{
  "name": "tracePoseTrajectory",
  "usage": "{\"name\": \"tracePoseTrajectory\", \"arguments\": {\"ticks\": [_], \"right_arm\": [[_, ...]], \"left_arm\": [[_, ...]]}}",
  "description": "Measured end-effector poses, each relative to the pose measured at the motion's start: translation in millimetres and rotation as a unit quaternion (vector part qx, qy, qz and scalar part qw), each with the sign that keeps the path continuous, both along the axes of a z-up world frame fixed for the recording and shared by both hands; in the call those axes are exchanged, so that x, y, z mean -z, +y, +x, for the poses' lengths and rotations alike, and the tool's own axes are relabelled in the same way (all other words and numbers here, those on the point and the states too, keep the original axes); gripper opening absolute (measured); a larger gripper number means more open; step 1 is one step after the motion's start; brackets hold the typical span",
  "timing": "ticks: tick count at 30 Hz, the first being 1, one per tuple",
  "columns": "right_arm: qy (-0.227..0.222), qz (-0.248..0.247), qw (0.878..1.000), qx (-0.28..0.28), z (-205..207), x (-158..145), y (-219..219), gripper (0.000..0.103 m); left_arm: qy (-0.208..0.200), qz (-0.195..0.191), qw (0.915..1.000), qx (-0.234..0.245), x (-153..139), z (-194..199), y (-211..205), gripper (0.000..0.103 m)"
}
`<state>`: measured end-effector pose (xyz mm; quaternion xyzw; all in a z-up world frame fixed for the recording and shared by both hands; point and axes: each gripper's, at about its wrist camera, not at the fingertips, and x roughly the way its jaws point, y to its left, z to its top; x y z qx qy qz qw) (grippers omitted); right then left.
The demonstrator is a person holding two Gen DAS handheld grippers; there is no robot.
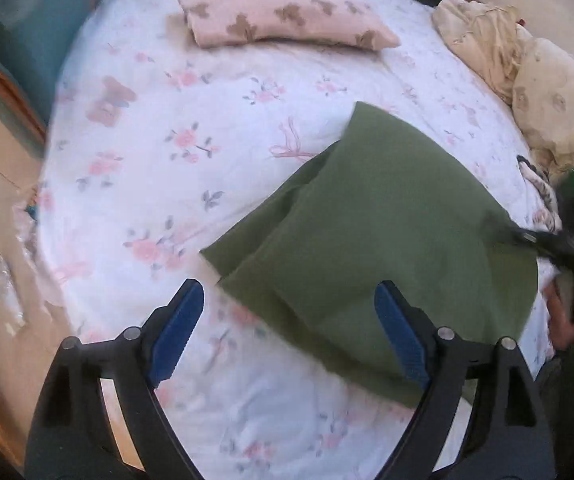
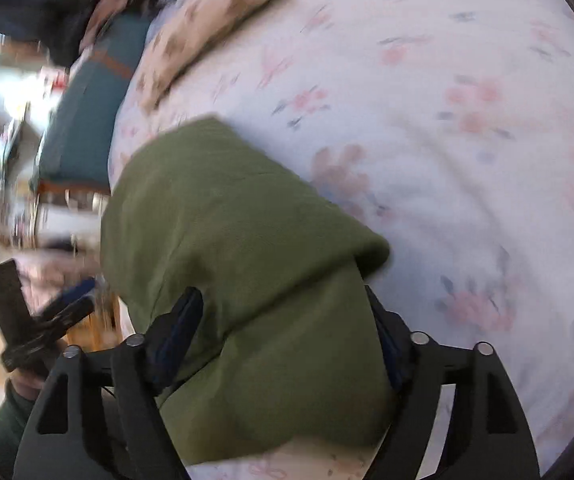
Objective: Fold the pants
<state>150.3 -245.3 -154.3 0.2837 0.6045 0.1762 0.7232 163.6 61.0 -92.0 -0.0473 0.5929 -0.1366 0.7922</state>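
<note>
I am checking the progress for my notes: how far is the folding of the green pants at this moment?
Done: the green pants lie on the floral bedsheet already doubled over, layered edges showing. In hand: the right gripper has fabric bunched between its fingers, though its grip is unclear; the left gripper hovers open, holding nothing. Left: apparently laying the bundle flat and squaring the edges.

The pants [image 1: 387, 232] were matt green cloth. The bed [image 1: 207, 120] sheet was soft floral cotton-like cloth. The left hand-held gripper [image 1: 289, 332] was matt black plastic.
</note>
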Motion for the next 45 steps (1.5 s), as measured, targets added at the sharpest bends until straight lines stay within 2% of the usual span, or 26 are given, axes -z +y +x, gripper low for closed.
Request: {"name": "tracePoseTrajectory", "arguments": {"ticks": [3, 5, 7, 9, 10, 12, 13, 14, 15, 16, 17, 20, 22, 25, 28, 30, 31, 32, 33, 34, 35, 37, 39, 40, 42, 45], "right_arm": [[-0.013, 0.029, 0.995, 0.099, -36.8, -14.0, -23.1, 0.092], [-0.012, 0.072, 0.984, 0.164, -73.2, -15.0, -27.7, 0.096], [0.013, 0.122, 0.973, 0.194, -94.1, -0.4, -18.3, 0.096], [0.035, 0.162, 0.967, 0.196, -104.6, 19.2, -2.4, 0.097], [0.044, 0.161, 0.968, 0.189, -106.6, 30.4, 7.0, 0.097], [0.056, 0.156, 0.971, 0.169, -100.7, 51.5, 27.3, 0.097], [0.052, 0.164, 0.972, 0.16, -95.9, 56.1, 34.2, 0.096], [0.043, 0.161, 0.973, 0.158, -91.9, 58.1, 37.9, 0.088], [0.029, 0.154, 0.975, 0.159, -88.0, 57.3, 39.5, 0.077], [0.014, 0.145, 0.977, 0.153, -81.8, 54.7, 41.8, 0.056], [0.013, 0.132, 0.98, 0.148, -76.5, 52.4, 43.5, 0.041], [-0.019, 0.097, 0.99, 0.101, -59.0, 26.3, 51.2, 0.02], [-0.058, 0.039, 0.997, 0.024, -41.9, -7.7, 60.0, 0.019], [-0.048, 0.029, 0.998, -0.029, -12.6, -30.8, 47.5, 0.018], [-0.034, 0.006, 0.998, -0.047, 2.6, -31.2, 22.7, 0.018], [0.024, -0.009, 0.999, -0.04, 1.8, -11.6, 1.3, 0.021], [0.037, -0.022, 0.998, -0.043, -5.4, -6.4, -4.9, 0.024], [0.051, -0.04, 0.997, -0.047, -14.9, -0.8, -13.8, 0.027], [0.063, -0.059, 0.995, -0.045, -21.0, 1.8, -21.1, 0.035], [0.071, -0.077, 0.994, -0.043, -27.0, 1.6, -28.1, 0.049], [0.071, -0.095, 0.992, -0.037, -31.1, -3.5, -32.3, 0.057], [0.06, -0.136, 0.989, -0.015, -46.1, -25.0, -42.8, 0.059], [0.028, -0.118, 0.993, -0.007, -61.0, -54.9, -41.6, 0.058], [0.012, -0.112, 0.994, -0.011, -65.9, -65.0, -39.5, 0.058], [-0.035, -0.12, 0.992, -0.029, -80.0, -88.6, -28.6, 0.058], [-0.04, -0.129, 0.991, -0.018, -89.4, -79.1, -23.5, 0.06]], "left_arm": [[0.017, -0.023, 0.9995, 0.015, 13.3, 17.5, -8.0, 0.085], [0.024, -0.032, 0.9989, 0.024, 22.5, 22.8, -11.6, 0.085], [0.033, -0.01, 0.9982, 0.049, 32.9, 24.1, -19.2, 0.085], [0.036, 0.024, 0.9967, 0.068, 43.7, 23.0, -24.0, 0.086], [0.039, 0.048, 0.9948, 0.081, 51.0, 21.0, -27.4, 0.085], [0.041, 0.062, 0.9917, 0.105, 60.8, 12.6, -33.0, 0.083], [0.039, 0.067, 0.9903, 0.115, 62.0, 9.3, -36.0, 0.075], [0.038, 0.059, 0.9901, 0.121, 59.9, 6.6, -38.1, 0.059], [0.04, 0.049, 0.99, 0.126, 57.6, 5.1, -40.1, 0.049], [0.037, 0.047, 0.9893, 0.133, 54.4, 3.3, -42.9, 0.029], [0.029, 0.06, 0.9876, 0.142, 51.3, 0.8, -46.8, 0.014], [0.006, 0.103, 0.9864, 0.128, 37.9, -6.0, -53.2, 0.006], [0.006, 0.099, 0.9894, 0.105, 23.3, -14.3, -55.2, 0.005], [0.031, 0.064, 0.9948, 0.073, 5.1, -42.0, -58.1, 0.005], [0.046, 0.021, 0.9983, 0.028, -3.3, -68.5, -68.7, 0.005], [0.048, 0.006, 0.9987, 0.018, -4.1, -91.8, -86.0, 0.005], [0.055, 0.0, 0.9983, 0.016, -1.2, -101.6, -93.6, 0.006], [0.064, 0.005, 0.9978, 0.016, 5.0, -110.2, -100.7, 0.011], [0.072, 0.026, 0.9967, 0.028, 14.4, -115.4, -107.9, 0.019], [0.08, 0.047, 0.9949, 0.04, 24.3, -115.4, -110.4, 0.034], [0.084, 0.057, 0.9941, 0.039, 30.0, -112.3, -109.0, 0.039], [0.096, 0.05, 0.9937, 0.027, 31.5, -108.3, -99.5, 0.042], [0.1, 0.038, 0.9942, 0.006, 24.1, -98.7, -84.3, 0.052], [0.088, 0.032, 0.9956, -0.01, 16.4, -93.4, -75.9, 0.058], [0.047, 0.025, 0.9977, -0.041, 2.0, -86.7, -59.0, 0.06], [0.035, -0.012, 0.9968, -0.071, -0.4, -80.3, -50.7, 0.06]]}}
